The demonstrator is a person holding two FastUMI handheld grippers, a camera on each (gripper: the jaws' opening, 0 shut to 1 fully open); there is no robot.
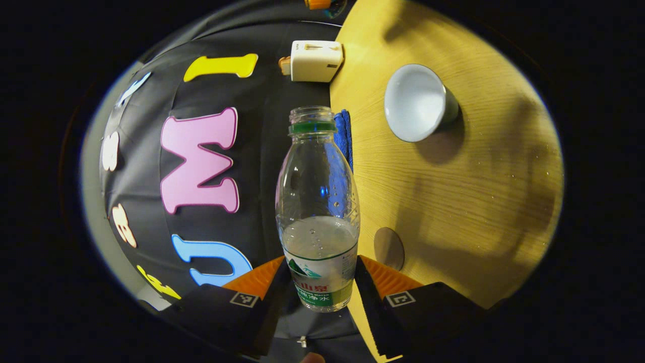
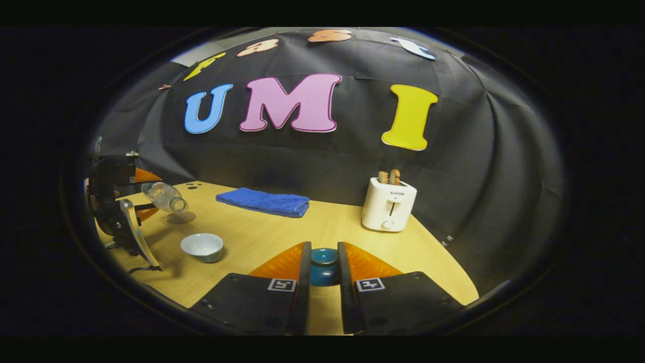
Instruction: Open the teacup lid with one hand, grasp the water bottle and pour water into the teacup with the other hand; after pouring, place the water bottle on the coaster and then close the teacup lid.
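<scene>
Two claw-mounted views, shared teacup [image 1: 418, 103]

The water bottle [image 1: 317, 212] is showing clear, glossy plastic with a printed film label. The teacup [image 1: 418, 103] is looking like smooth glazed ceramic, softly shining. The table [image 1: 478, 201] is presenting a matt, fine-grained wood finish. The towel [image 2: 263, 201] is appearing as fuzzy cloth, and the toaster [image 2: 388, 204] is gleaming like smooth plastic.

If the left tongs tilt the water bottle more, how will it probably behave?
The water bottle has no cap, so water would likely spill early. Under half full, it probably feels light. Its thin clear wall may flex and slip between the left tongs.
</scene>
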